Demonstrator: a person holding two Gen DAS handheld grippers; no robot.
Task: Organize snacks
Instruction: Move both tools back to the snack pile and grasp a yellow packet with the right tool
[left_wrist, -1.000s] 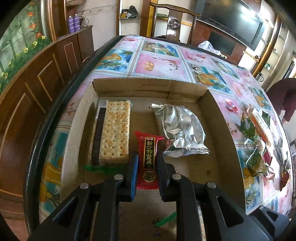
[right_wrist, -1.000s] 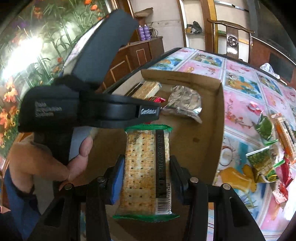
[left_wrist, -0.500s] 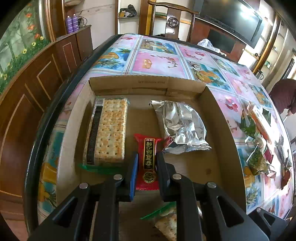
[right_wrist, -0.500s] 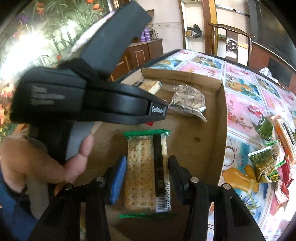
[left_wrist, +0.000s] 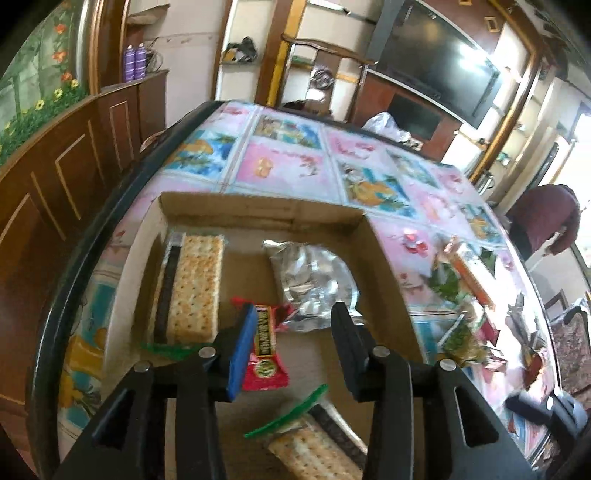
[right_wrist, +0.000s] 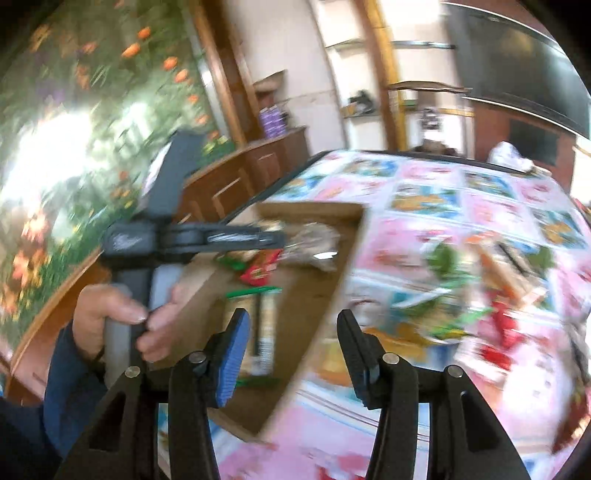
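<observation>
1. Snacks lie in a shallow cardboard box (left_wrist: 258, 212) on a table covered by a picture-tiled cloth (left_wrist: 280, 166), seen from the left wrist. A cracker pack (left_wrist: 192, 288) sits along the box's left wall, a crumpled silver foil bag (left_wrist: 314, 284) toward the right, and a small red snack bar (left_wrist: 264, 347) on the box floor between them. The left gripper (left_wrist: 291, 350) hangs over the red bar with its jaws opening; the bar lies just beside the blue-padded finger, the other finger well clear of it (no pad visibly presses). A second cracker pack (left_wrist: 314, 450) with a green end seam lies at the near edge.

2. From the right wrist, heavily blurred, the right gripper (right_wrist: 295, 350) is over the box's right wall, jaws opening with nothing between them. That second cracker pack (right_wrist: 264, 332) rests on the box floor beyond the blue pad. A hand (right_wrist: 122, 325) in a dark blue sleeve holds the left tool's handle. Loose green and red snack packets (right_wrist: 480, 295) are scattered on the cloth right of the box.
</observation>
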